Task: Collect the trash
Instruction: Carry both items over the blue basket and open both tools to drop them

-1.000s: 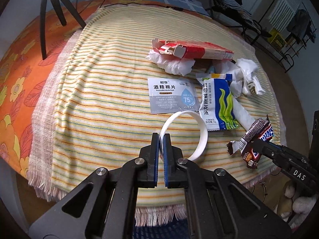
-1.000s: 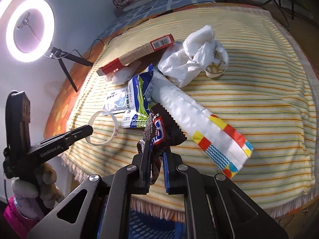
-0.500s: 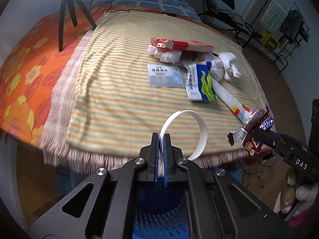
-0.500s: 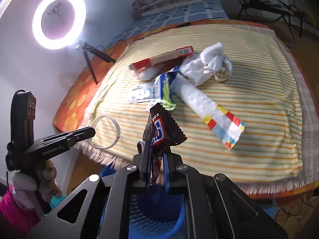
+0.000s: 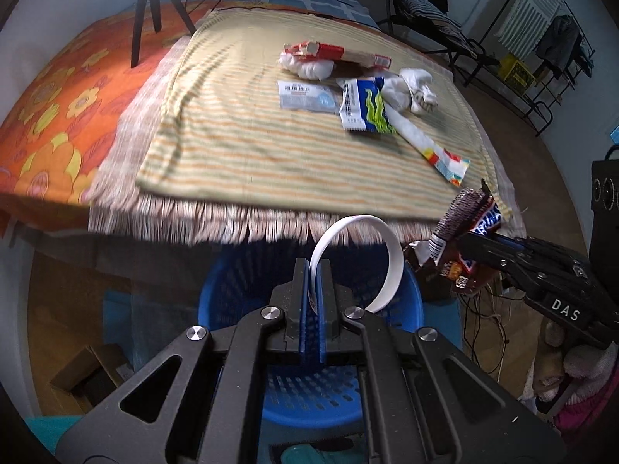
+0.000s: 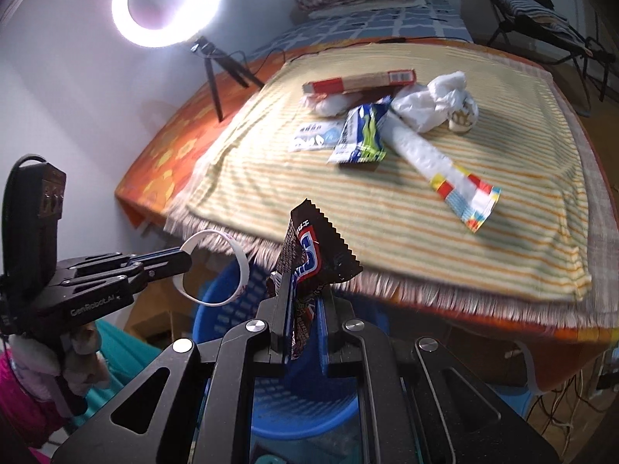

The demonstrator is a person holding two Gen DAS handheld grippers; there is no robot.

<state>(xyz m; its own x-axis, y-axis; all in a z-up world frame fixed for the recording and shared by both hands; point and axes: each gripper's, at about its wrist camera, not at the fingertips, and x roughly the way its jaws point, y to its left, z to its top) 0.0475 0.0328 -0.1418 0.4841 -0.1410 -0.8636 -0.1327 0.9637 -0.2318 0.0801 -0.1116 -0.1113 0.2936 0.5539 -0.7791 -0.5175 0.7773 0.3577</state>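
My left gripper (image 5: pixel 313 270) is shut on a white plastic ring (image 5: pixel 392 249) and holds it above a blue perforated basket (image 5: pixel 414 294) that stands on the floor in front of the bed. My right gripper (image 6: pixel 303 290) is shut on a brown Snickers wrapper (image 6: pixel 309 247), also above the basket (image 6: pixel 216 309). The left gripper and ring show in the right wrist view (image 6: pixel 240 261); the right gripper and wrapper show in the left wrist view (image 5: pixel 470 228).
On the striped blanket (image 5: pixel 251 139) lie a red carton (image 5: pixel 332 52), a white wad (image 5: pixel 309 67), a wipes sachet (image 5: pixel 305 94), a blue-green packet (image 5: pixel 365 106), crumpled white plastic (image 5: pixel 414 87) and a long white wrapper (image 5: pixel 433 149). A tripod (image 5: pixel 149 4) stands at the back left.
Both grippers have pulled back off the bed and lowered, carrying the ring and the Snickers wrapper from above the blanket to above the blue basket.
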